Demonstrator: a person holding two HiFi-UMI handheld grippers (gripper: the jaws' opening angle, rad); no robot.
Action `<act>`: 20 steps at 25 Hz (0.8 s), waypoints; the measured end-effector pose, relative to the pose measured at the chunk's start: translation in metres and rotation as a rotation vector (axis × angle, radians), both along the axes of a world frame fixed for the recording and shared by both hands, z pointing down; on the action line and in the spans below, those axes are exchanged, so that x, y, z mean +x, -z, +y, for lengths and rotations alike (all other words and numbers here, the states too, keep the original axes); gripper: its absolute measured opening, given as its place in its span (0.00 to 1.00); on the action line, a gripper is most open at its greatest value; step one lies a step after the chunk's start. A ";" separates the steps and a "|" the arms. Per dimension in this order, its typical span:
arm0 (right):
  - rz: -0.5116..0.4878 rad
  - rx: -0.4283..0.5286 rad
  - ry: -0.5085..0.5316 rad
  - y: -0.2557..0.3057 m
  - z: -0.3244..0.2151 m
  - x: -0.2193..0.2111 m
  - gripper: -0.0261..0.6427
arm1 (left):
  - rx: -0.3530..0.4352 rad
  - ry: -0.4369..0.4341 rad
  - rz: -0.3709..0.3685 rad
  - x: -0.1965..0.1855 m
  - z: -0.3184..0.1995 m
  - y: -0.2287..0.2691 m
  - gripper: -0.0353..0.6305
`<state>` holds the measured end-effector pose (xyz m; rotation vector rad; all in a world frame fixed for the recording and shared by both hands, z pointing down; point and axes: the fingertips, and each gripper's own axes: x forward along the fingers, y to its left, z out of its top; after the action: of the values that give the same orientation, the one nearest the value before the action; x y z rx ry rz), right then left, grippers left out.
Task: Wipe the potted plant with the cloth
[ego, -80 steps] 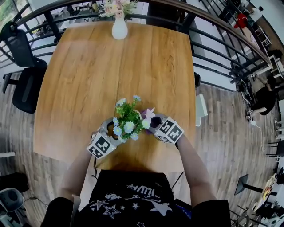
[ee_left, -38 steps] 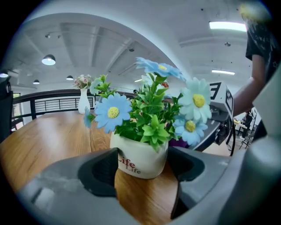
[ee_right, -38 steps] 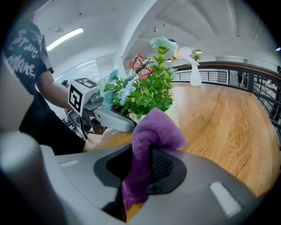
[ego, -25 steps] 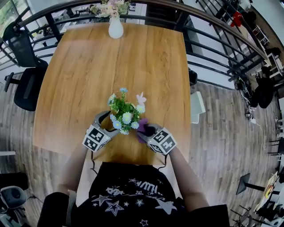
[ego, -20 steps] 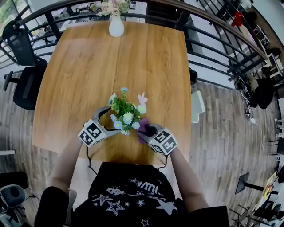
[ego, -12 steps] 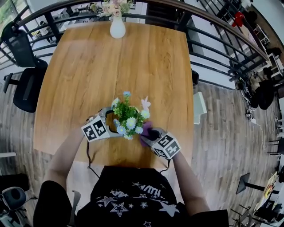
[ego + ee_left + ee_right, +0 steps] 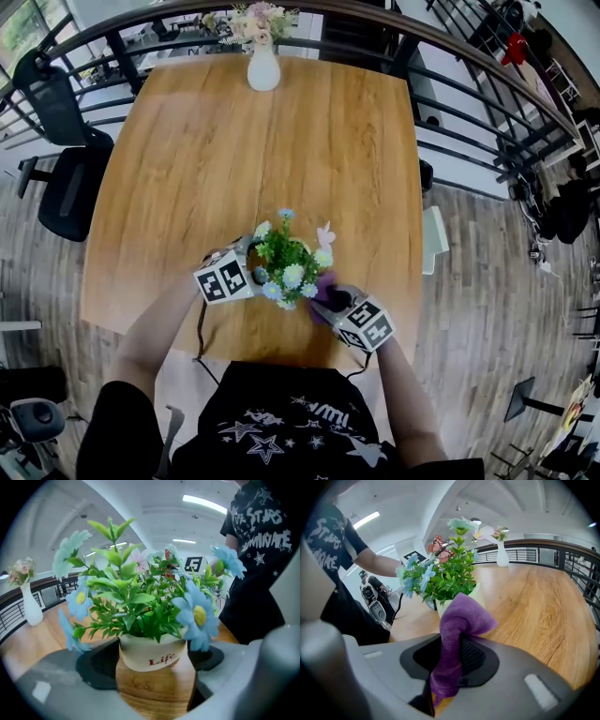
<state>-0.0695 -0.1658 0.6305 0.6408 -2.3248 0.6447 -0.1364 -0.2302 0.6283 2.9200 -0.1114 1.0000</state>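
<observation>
Bracketing the potted plant, the left gripper has its jaws wide, one pad on each side of the white pot, and they have just been closing a little. The right gripper is clamped on a purple cloth, whose bunched top rises just beside the pot. The plant stands near the front edge of the wooden table. A white vase stands at the far edge.

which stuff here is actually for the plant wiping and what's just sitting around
For the job: potted plant; purple cloth, clamped in the right gripper; left gripper, jaws either side of the pot, just closing in.

Just there: white flower vase at the far edge of the table; black chair.
</observation>
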 end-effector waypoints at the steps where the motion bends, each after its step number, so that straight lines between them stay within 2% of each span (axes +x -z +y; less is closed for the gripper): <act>1: -0.001 0.000 -0.002 -0.001 -0.001 0.000 0.19 | 0.001 0.007 0.004 0.001 0.000 0.000 0.76; 5: 0.000 0.005 -0.016 0.000 -0.003 0.001 0.19 | 0.010 0.054 0.024 0.006 0.001 0.003 0.76; 8: -0.003 0.009 -0.026 0.002 -0.004 0.001 0.19 | -0.004 0.123 0.026 0.005 0.003 -0.001 0.76; 20: 0.011 0.018 -0.011 0.003 0.003 -0.002 0.19 | 0.021 0.402 0.049 0.017 0.003 0.005 0.76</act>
<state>-0.0715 -0.1633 0.6276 0.6635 -2.3209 0.6249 -0.1194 -0.2277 0.6231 2.7689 -0.6768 0.8618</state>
